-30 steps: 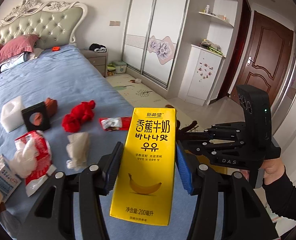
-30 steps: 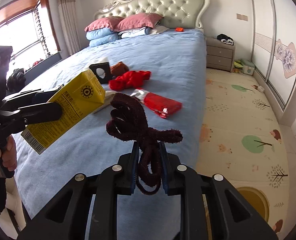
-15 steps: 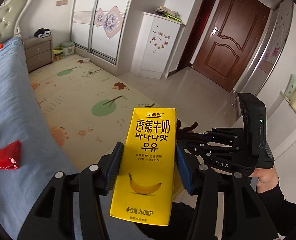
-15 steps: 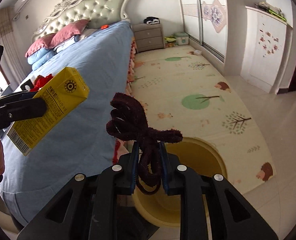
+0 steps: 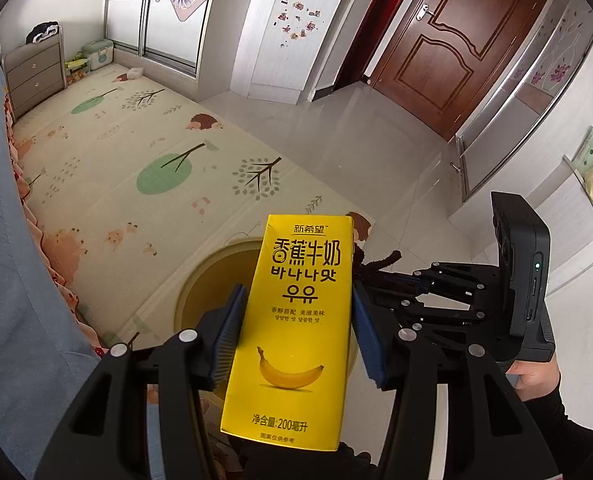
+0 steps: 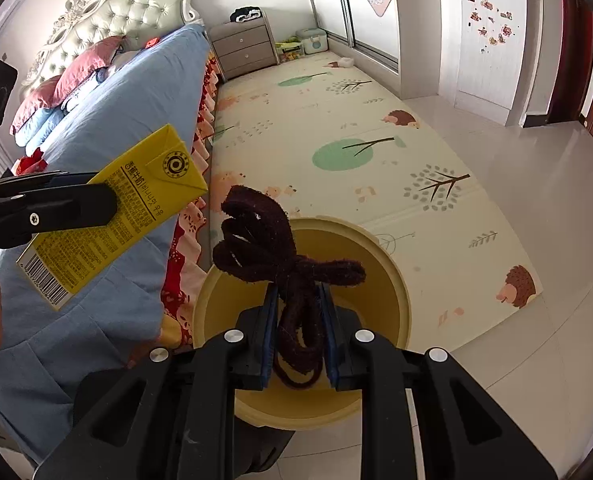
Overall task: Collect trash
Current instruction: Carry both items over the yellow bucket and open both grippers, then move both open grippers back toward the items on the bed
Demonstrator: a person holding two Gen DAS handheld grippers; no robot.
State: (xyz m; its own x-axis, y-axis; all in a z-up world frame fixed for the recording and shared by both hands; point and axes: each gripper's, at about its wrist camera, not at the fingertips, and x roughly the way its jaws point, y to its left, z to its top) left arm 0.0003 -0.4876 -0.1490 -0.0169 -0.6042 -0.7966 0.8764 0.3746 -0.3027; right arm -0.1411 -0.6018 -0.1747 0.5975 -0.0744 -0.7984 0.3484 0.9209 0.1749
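Observation:
My left gripper (image 5: 294,336) is shut on a yellow banana milk carton (image 5: 296,332), held upright; the carton also shows at the left of the right wrist view (image 6: 108,220). My right gripper (image 6: 296,320) is shut on a dark brown fuzzy cord bundle (image 6: 280,252), right above the open yellow bin (image 6: 396,280). The bin stands on the floor beside the bed; in the left wrist view its rim (image 5: 192,284) shows just behind the carton. The right gripper (image 5: 436,292) is to the carton's right there.
The bed with a blue sheet (image 6: 116,120) lies to the left, red trash (image 6: 28,162) still on it. A patterned play mat (image 5: 136,152) covers the floor. A nightstand (image 6: 244,46), wardrobe (image 5: 168,8) and brown door (image 5: 456,48) stand farther off.
Both grippers have swung away from the bed toward the floor, carrying the carton and the cord. The yellow bin has come into view under them.

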